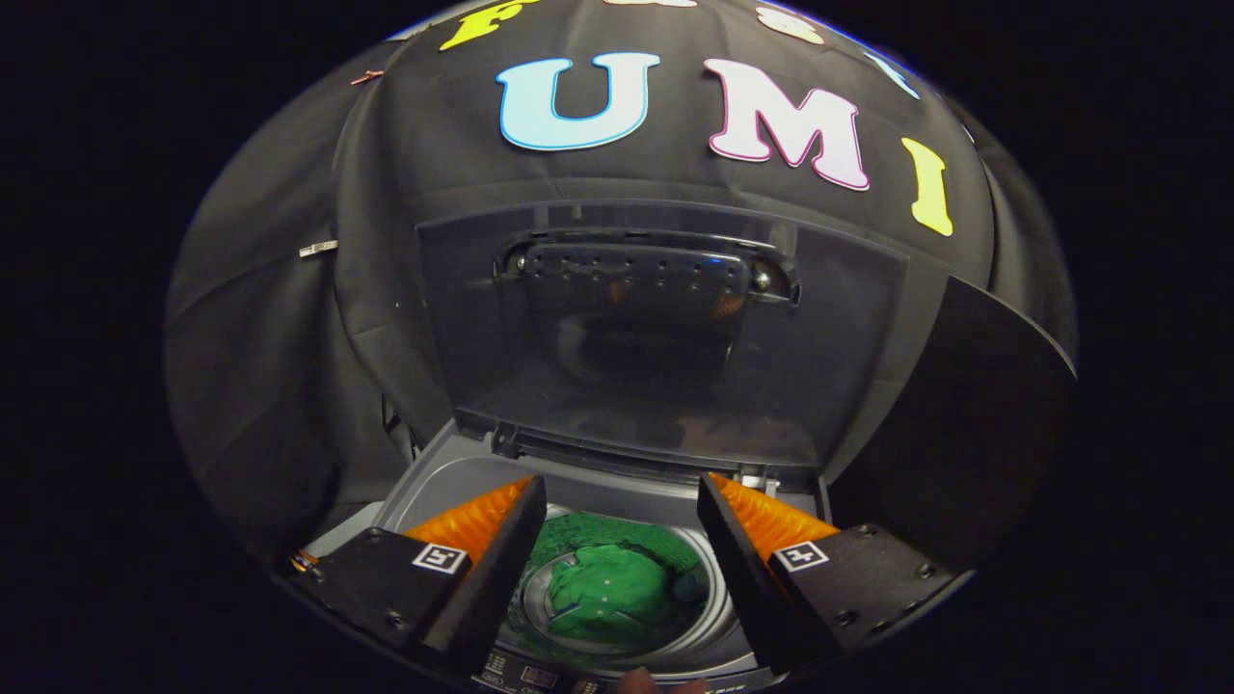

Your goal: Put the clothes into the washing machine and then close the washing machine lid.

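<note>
Hand-held gripper (pixel 622 501), fingers spread wide and empty, above the drum holding the green cloth garment (pixel 612 588); the dark translucent plastic lid (pixel 665 337) stands upright just beyond, hinge edge running left–right.

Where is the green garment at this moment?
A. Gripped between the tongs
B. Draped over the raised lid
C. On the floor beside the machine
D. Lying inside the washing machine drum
D: the green garment lies down in the drum, below the open, empty tongs, with the lid standing raised behind.
</note>
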`<state>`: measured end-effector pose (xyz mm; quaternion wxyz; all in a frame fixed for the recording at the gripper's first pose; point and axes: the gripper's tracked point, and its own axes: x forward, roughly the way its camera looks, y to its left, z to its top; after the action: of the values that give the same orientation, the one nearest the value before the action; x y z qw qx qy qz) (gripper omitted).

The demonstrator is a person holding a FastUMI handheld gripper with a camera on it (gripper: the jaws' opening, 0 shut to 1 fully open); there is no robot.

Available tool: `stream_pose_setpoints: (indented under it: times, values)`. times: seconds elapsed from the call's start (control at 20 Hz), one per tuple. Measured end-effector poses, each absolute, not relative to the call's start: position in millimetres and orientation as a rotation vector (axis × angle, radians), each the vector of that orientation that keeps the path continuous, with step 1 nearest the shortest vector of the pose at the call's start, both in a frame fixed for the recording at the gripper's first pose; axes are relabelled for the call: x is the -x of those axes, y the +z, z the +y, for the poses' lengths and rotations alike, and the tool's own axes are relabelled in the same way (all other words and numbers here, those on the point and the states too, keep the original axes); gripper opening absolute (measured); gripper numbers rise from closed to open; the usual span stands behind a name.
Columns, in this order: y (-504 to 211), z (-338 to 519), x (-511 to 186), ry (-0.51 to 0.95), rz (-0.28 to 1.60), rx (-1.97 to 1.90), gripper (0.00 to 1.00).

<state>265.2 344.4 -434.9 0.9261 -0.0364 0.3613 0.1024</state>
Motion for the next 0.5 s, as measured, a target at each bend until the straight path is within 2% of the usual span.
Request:
stream_pose_setpoints:
  times: [0.2,0.5]
  values:
    - [-430,339,-260,0.217,0.699,0.003,1.0]
    - [-363,319,-258,0.193,0.673,-0.063,1.0]
